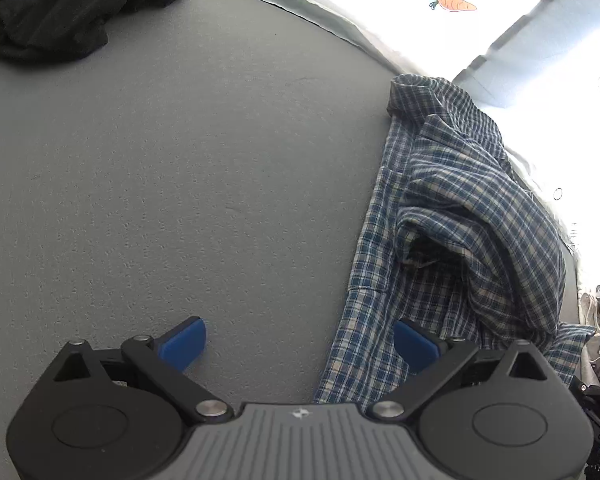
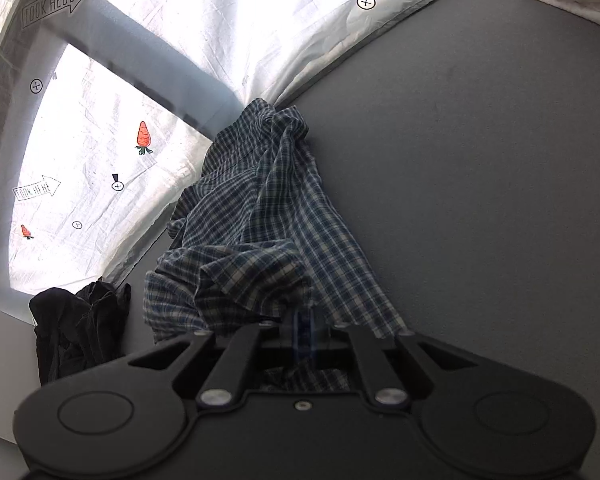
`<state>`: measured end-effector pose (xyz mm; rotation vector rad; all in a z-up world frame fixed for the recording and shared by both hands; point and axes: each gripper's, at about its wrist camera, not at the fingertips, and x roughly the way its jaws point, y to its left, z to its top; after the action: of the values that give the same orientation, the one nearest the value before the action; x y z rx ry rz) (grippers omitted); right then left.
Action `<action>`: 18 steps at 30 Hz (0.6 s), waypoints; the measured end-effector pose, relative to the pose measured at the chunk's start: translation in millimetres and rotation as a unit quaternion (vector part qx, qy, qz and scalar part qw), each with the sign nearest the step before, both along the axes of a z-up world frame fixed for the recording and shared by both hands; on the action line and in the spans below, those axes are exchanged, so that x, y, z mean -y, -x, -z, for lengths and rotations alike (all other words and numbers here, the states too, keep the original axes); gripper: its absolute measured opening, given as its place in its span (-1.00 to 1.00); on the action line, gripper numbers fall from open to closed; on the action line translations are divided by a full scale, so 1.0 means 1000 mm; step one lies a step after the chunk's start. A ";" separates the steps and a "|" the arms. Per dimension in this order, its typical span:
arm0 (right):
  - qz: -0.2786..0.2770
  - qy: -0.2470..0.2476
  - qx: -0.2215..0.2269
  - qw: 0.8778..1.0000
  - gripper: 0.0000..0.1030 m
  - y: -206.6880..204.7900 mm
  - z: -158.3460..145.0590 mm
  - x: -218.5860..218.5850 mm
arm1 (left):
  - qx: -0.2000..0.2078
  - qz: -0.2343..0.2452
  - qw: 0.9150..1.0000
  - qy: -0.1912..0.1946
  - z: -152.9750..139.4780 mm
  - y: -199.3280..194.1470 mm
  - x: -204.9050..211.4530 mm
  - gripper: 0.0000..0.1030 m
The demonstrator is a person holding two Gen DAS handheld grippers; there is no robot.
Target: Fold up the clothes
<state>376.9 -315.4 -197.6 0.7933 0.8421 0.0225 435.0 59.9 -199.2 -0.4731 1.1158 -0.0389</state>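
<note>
Shirt (image 1: 460, 216) — blue-and-white plaid; tabletop (image 1: 180, 160) grey; heap (image 1: 60, 4) black; claw pads (image 1: 184, 344) blue.

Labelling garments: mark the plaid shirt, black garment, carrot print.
plaid shirt (image 1: 460, 208), left wrist view, bunched middle folds
black garment (image 2: 80, 332), right wrist view, centre of heap
carrot print (image 2: 143, 134), right wrist view, orange body

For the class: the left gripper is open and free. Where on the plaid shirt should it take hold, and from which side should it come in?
Probably the flat, single-layer hem edge of the plaid shirt, lying on the grey surface between the left gripper's open fingers. Come in low from the bare grey side: that edge is thin and unbunched, unlike the crumpled mound beyond. The right gripper already pinches another part.
</note>
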 end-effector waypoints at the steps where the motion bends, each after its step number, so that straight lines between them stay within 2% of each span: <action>1: 0.002 -0.001 0.008 1.000 -0.79 0.001 -0.001 0.000 | 0.000 0.002 1.000 -0.002 0.000 0.000 0.001 1.00; 2: 0.005 -0.002 0.016 1.000 -0.72 0.001 -0.002 0.001 | -0.001 0.004 1.000 -0.006 0.000 0.000 0.002 1.00; 4: 0.010 -0.003 0.032 0.999 -0.28 0.003 -0.005 0.002 | -0.001 0.016 1.000 -0.020 0.000 0.000 0.006 1.00; 5: 0.012 -0.004 0.040 0.999 0.03 0.004 -0.006 0.002 | 0.000 0.022 0.999 -0.028 0.000 0.000 0.009 1.00; 7: 0.017 -0.006 0.057 0.998 0.05 0.005 -0.008 0.003 | 0.002 0.033 0.999 -0.042 0.000 0.000 0.013 1.00; 14: 0.040 -0.120 0.070 0.990 0.13 0.002 0.008 0.013 | 0.005 0.037 0.998 -0.053 0.002 0.001 0.016 1.00; 15: 0.046 -0.123 0.065 0.989 0.18 0.002 0.010 0.014 | 0.005 0.035 0.998 -0.052 0.003 0.000 0.016 1.00; 18: 0.035 -0.095 0.032 0.994 0.20 -0.007 0.018 0.013 | 0.004 0.037 0.998 -0.058 0.002 0.000 0.018 1.00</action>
<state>383.9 -328.2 -215.4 0.9952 0.7572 0.0655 435.5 41.6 -201.5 -0.3270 1.1216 -0.0394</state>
